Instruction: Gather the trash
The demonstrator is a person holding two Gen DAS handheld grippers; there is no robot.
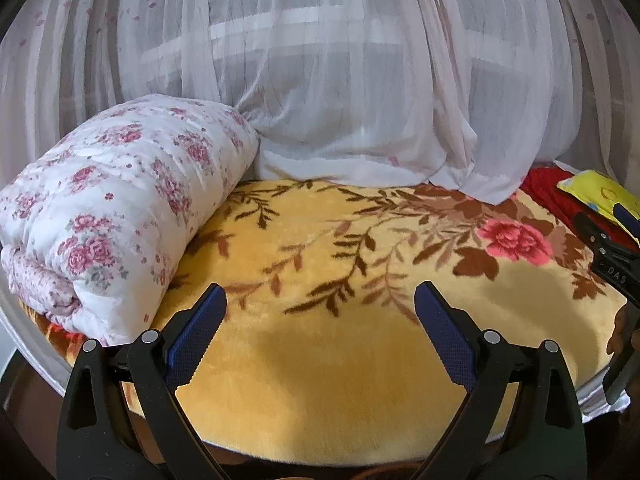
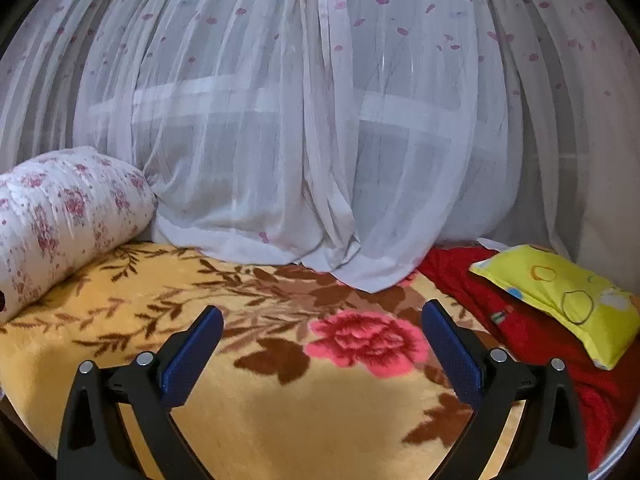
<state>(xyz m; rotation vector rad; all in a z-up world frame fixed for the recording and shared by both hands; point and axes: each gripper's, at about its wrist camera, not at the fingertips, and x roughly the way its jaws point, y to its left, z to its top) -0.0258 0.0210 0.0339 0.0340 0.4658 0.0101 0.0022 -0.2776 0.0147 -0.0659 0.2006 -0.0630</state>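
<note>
Above yellow floral blanket (image 1: 320,380), both tongs (image 1: 320,300) (image 2: 322,316) agape, empty

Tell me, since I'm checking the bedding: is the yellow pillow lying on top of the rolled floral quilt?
No. The yellow pillow rests on the red blanket at the right, far from the rolled floral quilt at the left.

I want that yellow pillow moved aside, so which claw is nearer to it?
Right. The right claw hovers open over the floral blanket, with the yellow pillow just off its right side. The left claw sits further left, nearer the rolled quilt.
</note>
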